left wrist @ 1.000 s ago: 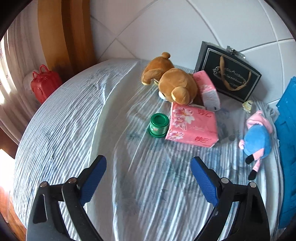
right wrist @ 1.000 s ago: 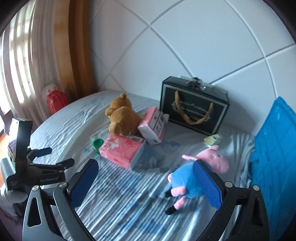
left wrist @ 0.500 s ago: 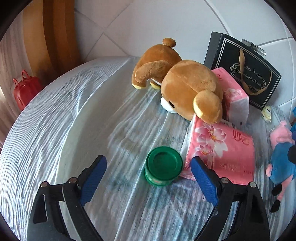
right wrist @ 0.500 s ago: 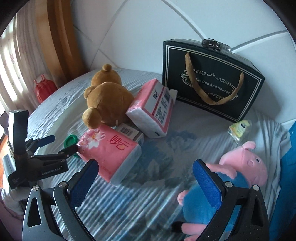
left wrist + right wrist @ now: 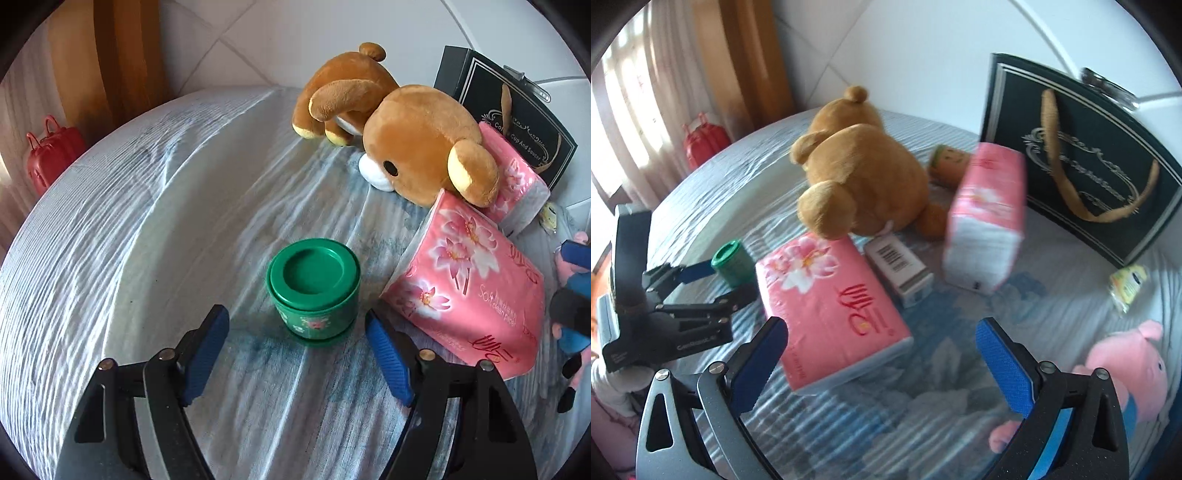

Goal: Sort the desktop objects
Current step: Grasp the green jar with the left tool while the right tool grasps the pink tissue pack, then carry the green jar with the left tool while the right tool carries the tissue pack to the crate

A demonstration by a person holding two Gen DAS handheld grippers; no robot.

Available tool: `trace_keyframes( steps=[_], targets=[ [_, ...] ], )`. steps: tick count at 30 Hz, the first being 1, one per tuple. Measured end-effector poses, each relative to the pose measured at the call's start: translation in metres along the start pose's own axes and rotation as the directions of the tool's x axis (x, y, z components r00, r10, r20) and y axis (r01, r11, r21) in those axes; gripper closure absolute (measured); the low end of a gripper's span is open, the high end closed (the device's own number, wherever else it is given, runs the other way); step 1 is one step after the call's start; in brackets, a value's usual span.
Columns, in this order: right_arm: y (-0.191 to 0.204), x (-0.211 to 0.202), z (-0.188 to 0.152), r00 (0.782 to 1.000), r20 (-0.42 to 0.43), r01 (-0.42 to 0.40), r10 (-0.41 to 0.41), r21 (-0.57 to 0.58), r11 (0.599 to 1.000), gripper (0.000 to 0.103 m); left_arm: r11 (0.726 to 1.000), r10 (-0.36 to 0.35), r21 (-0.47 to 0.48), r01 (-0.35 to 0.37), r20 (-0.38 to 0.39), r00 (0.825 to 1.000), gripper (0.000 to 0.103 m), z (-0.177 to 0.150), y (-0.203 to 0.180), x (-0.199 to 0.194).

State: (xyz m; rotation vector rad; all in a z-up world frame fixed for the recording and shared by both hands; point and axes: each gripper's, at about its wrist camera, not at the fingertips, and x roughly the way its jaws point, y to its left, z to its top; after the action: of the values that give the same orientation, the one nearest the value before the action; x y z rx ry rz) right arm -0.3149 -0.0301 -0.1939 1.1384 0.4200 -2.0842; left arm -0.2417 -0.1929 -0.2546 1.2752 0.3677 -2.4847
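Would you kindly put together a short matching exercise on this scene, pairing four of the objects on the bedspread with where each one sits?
Things:
1. green tin
2. brown teddy bear
3. black gift bag
4. pink pig plush

Places:
A. standing against the white wall at the back
B. lying beside the right gripper's right finger
C. just ahead of the left gripper, whose jaws are closing without touching it
D. lying with its head against the flat tissue pack

Pairs: 1-C, 2-D, 3-A, 4-B
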Motion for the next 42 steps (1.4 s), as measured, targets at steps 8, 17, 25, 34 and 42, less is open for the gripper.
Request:
trace_keyframes(
  steps=[8, 17, 25, 34, 42],
  targets=[
    [0.021, 0.033, 0.001, 0.996, -0.082, -0.029, 0.022, -0.082, 0.996, 0.0, 1.0, 0.0, 0.031, 0.0, 0.022, 1.0, 0.042, 0.013, -0.003, 0.005],
    [0.029, 0.051, 0.004, 0.992, -0.115, -0.068, 0.058, -0.089, 0.994, 0.0, 1.0, -0.002, -0.001, 0.002, 0.003, 1.0, 0.062, 0.007, 0.005, 0.009],
    [0.031, 0.038, -0.001, 0.99, -0.137, -0.024, 0.019, -0.037, 0.999, 0.003, 1.0, -0.003, -0.008, 0.003, 0.034, 0.999, 0.062, 0.001, 0.004, -0.024],
    [0.033, -0.04, -0.016, 0.999, -0.046, 0.02, -0.019, 0.02, 1.0, 0.008, 0.999, -0.038, 0.027, 0.035, 0.121, 0.992, 0.062, -0.004, -0.01, -0.097],
    [0.048, -0.141, -0.024, 0.986, 0.138, 0.087, -0.097, 0.076, 0.993, 0.008, 0.99, -0.12, 0.103, 0.098, 0.233, 0.965, 0.062, -0.011, -0.041, -0.185]
  ],
)
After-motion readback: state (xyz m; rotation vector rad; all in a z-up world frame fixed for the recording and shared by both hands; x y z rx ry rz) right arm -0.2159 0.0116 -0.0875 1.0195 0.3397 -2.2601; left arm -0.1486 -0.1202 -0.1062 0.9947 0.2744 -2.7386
